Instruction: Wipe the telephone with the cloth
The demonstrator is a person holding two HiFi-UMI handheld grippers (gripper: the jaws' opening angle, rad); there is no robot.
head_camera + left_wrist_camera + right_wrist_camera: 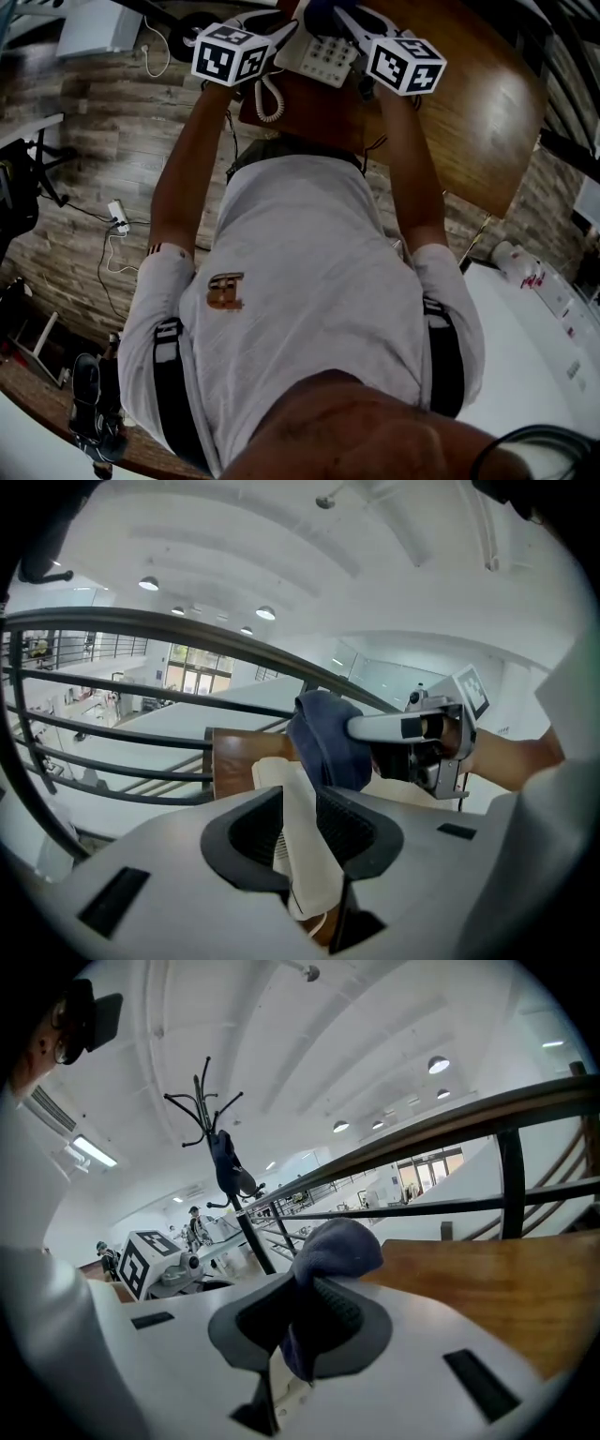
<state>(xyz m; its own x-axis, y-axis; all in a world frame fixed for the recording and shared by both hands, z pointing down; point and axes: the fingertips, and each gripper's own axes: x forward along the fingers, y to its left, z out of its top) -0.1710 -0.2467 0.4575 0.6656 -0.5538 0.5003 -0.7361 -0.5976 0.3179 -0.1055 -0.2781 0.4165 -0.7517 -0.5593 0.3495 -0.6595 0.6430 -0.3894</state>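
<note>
Snugly inside right gripper (300, 1321), cloth (337, 1246).

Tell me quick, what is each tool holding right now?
Left tool: closed on the telephone handset.
Right tool: closed on the blue cloth.

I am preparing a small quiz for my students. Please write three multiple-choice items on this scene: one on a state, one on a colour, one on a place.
1. The right gripper is:
A. open and empty
B. shut on a cord
C. shut on the cloth

2. The cloth is:
A. dark blue
B. red
C. yellow

3. The handset stands between the jaws of:
A. the right gripper
B. the left gripper
C. neither gripper

Answers:
1. C: the right gripper view shows its jaws pinching the cloth.
2. A: both gripper views show it dark blue.
3. B: the left gripper view shows those jaws closed on it.
</note>
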